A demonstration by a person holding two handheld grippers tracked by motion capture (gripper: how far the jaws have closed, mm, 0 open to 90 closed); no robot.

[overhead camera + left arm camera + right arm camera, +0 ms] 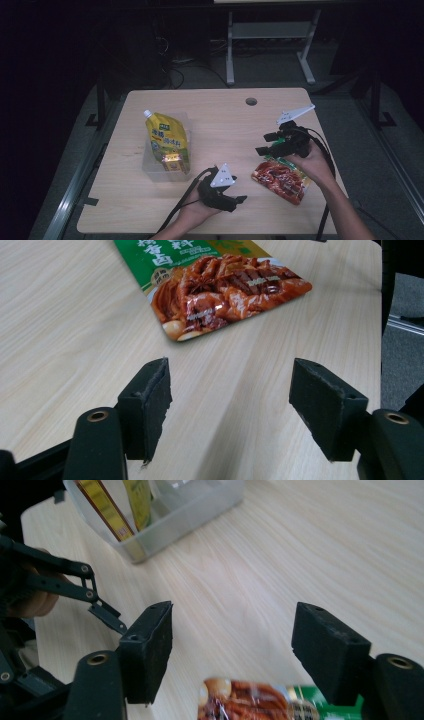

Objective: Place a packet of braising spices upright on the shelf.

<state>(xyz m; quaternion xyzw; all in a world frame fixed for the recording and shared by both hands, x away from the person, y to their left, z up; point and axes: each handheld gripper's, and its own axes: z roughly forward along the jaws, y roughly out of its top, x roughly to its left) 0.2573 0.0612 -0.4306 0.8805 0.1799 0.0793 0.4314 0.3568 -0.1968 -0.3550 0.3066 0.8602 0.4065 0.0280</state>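
Your flat red-and-green foil food pouch (280, 179), printed with braised meat, lies on the pale wood-grain counter (225, 125) near its right front corner, just under your right hand. Nothing grips it.

Left claw (239, 199): jaws stand apart, nothing between them; in the left gripper view the pouch (220, 287) lies ahead on bare counter (65, 330), clear of the pads. Right claw (265, 144): jaws also apart and empty, hanging just above the pouch's far end; in the right gripper view the pouch's edge (255, 700) shows low between the jaws, not touched by either pad (152, 645).

Handling, as a judgement: the pouch looks light, thin and limp, with a glossy film skin that will likely slide on the smooth counter and sag if you lift it by one corner. It lies flat, so there is little edge to get under. Take it by the sealed rim at a short end, where the film is stiffer and there are no contents to squash; pin the other end with your second claw if it skates.

Textures elsewhere: the pads are matte black foam blocks, slightly ragged at the edges, good against slick film. To the left on the counter stands a clear rigid plastic bin (150, 165), holding a yellow spouted stand-up pouch (167, 140) that leans against its wall, well apart from the red pouch.
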